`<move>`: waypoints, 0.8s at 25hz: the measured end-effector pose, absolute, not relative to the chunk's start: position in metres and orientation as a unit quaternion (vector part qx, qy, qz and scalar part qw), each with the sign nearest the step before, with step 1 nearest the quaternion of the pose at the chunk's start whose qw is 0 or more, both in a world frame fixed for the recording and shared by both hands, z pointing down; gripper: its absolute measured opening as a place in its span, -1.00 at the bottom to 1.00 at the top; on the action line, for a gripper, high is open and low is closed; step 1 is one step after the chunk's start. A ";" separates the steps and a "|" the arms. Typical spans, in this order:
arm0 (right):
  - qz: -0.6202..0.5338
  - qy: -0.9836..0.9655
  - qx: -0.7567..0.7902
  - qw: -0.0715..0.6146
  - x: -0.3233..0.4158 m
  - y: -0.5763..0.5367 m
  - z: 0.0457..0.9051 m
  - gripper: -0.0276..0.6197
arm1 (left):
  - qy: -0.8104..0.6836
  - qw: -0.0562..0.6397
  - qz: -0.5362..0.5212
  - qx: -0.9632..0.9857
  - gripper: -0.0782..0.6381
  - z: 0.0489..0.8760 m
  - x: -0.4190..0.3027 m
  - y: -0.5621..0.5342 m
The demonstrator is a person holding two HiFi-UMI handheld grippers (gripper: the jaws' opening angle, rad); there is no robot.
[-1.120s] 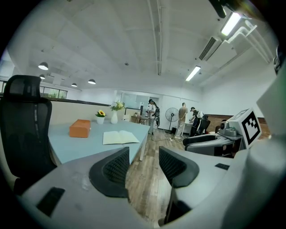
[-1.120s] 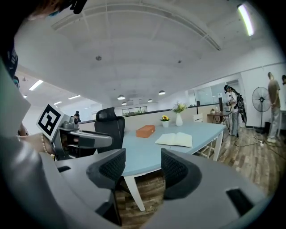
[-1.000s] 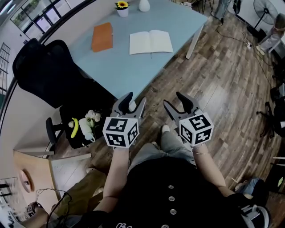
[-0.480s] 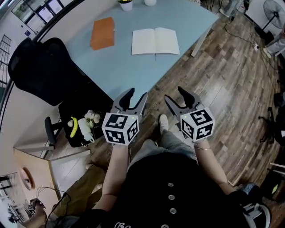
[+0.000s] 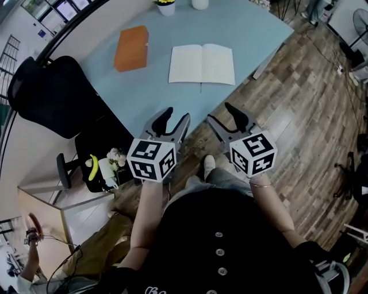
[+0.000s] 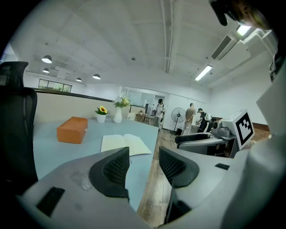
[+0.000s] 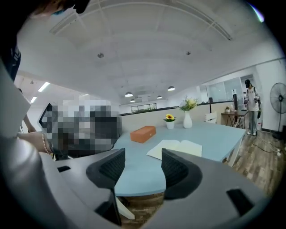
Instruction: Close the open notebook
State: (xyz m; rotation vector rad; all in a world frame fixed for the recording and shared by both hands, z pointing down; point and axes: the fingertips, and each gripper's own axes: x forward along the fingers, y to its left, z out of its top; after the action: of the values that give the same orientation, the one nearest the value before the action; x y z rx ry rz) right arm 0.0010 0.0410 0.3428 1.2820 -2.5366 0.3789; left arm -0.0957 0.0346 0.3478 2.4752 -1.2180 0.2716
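Observation:
An open notebook (image 5: 202, 64) with blank cream pages lies flat on the light blue table (image 5: 149, 86); it also shows as the notebook (image 6: 124, 144) in the left gripper view and the notebook (image 7: 176, 148) in the right gripper view. My left gripper (image 5: 169, 122) hovers at the table's near edge, open and holding nothing. My right gripper (image 5: 227, 118) hangs beside it over the wooden floor, open and holding nothing too. Both sit well short of the notebook.
An orange box (image 5: 130, 47) lies on the table left of the notebook. A potted sunflower (image 5: 165, 6) and white vase (image 5: 199, 3) stand at the far edge. A black office chair (image 5: 54, 97) is at the left, with a small cart (image 5: 100, 169) beside it.
Both grippers have moved forward toward the table, and the left one now reaches its near edge. Both stay open. The notebook has not moved.

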 end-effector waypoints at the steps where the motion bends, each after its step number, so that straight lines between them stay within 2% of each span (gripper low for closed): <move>1: 0.129 -0.878 0.441 0.136 0.003 0.034 0.342 -0.18 | -0.433 0.184 0.096 0.877 -0.26 0.348 -0.092 0.027; 11: 0.126 -0.886 0.426 0.135 0.038 -0.013 0.344 -0.18 | -0.455 0.189 0.081 0.866 -0.26 0.352 -0.064 -0.019; 20: 0.145 -0.883 0.425 0.136 0.051 -0.032 0.353 -0.18 | -0.475 0.201 0.094 0.851 -0.26 0.361 -0.073 -0.036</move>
State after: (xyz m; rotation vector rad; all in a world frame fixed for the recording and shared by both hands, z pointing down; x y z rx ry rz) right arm 0.0510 -0.0319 0.3534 1.2305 -2.5572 0.4198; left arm -0.0725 -0.0362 0.3614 2.3785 -1.3273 0.2631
